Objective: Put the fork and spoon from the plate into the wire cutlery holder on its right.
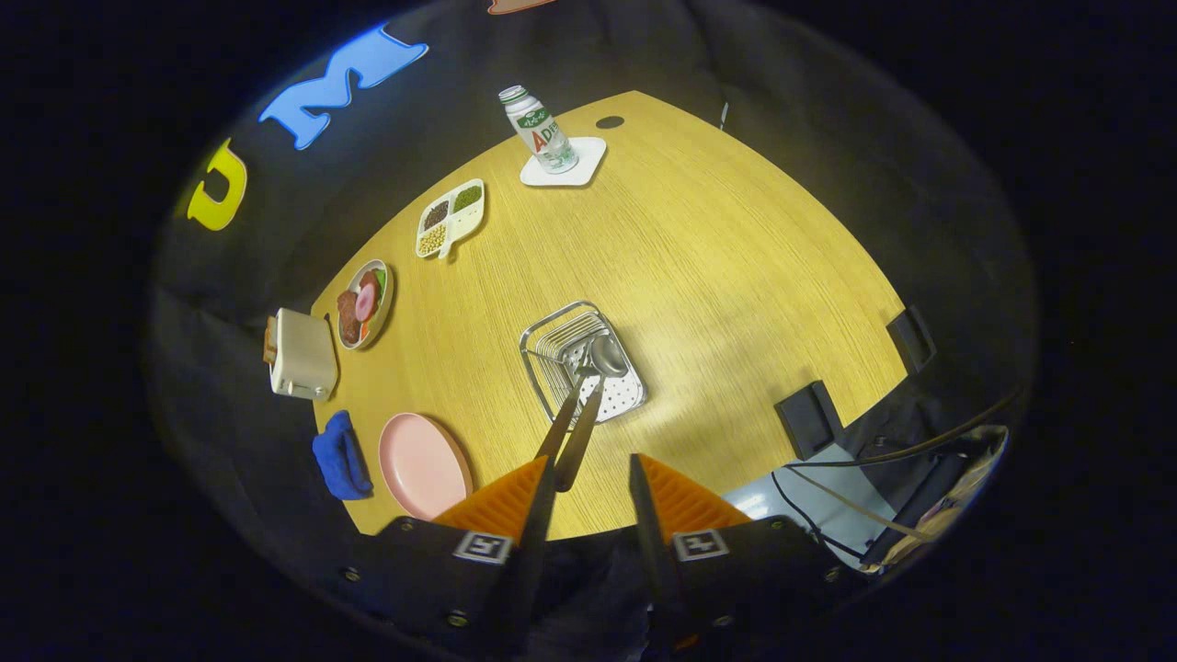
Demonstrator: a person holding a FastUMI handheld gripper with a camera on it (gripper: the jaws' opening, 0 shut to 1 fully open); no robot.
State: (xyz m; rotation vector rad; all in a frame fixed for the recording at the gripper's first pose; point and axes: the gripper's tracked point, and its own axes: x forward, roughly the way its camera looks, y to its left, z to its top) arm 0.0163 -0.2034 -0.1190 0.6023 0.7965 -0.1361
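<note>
We see the gripper (588, 473) above the table (736, 267), its fingers parted, holding nothing. The fork (563, 418) and spoon (593, 391) stand in the holder (579, 363), handles leaning up toward the fingers; the plate (423, 464) lies bare to its left. We judge both utensils stiff, light and slippery; a mid-handle hold would suit them.
</note>
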